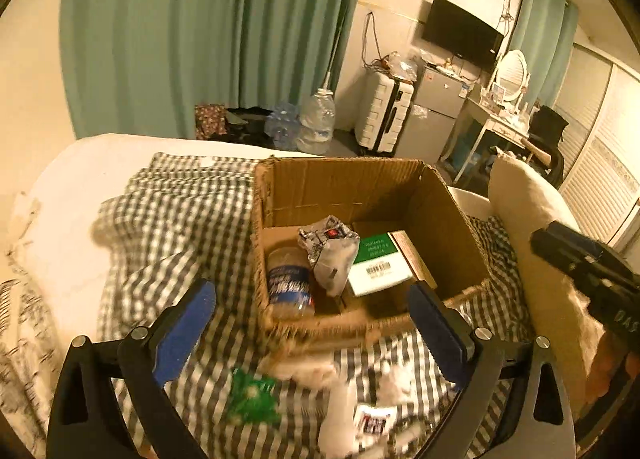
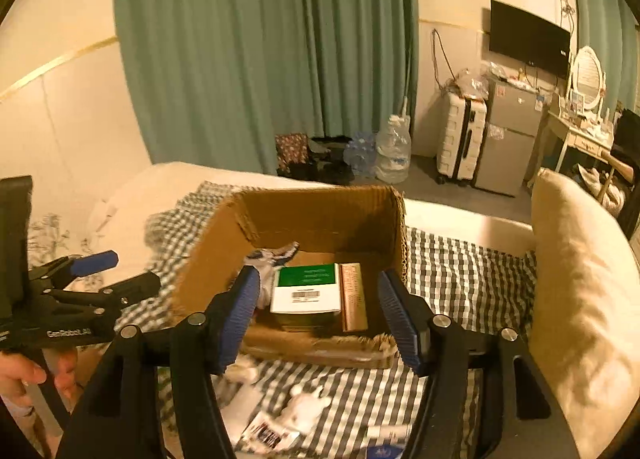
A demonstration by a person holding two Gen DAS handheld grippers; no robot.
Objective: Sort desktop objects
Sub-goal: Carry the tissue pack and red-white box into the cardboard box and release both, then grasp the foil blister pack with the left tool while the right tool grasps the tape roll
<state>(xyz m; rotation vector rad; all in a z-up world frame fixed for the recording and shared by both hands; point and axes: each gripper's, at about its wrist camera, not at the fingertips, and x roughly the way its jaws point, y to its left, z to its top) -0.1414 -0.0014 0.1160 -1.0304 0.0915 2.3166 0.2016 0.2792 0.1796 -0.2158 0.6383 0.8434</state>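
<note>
An open cardboard box (image 1: 340, 183) (image 2: 320, 211) stands on a checked blanket on the bed. Inside it lie a plastic bottle with a blue label (image 1: 289, 283), a crumpled silver packet (image 1: 330, 249), a green-and-white carton (image 1: 378, 263) (image 2: 308, 287) and a thin brown box (image 2: 354, 295). My left gripper (image 1: 312, 323) is open and empty, just in front of the box. My right gripper (image 2: 316, 315) is open and empty, over the box's near wall. On the blanket in front lie a green packet (image 1: 252, 399), white wrappers (image 1: 372, 415) (image 2: 276, 431) and a small white object (image 2: 308, 403).
A cream pillow (image 1: 532, 227) (image 2: 580, 299) lies right of the box. The other gripper shows at the right edge of the left view (image 1: 592, 275) and at the left in the right view (image 2: 72, 299). Beyond the bed are curtains, water jugs (image 2: 394, 155), a suitcase and a fridge.
</note>
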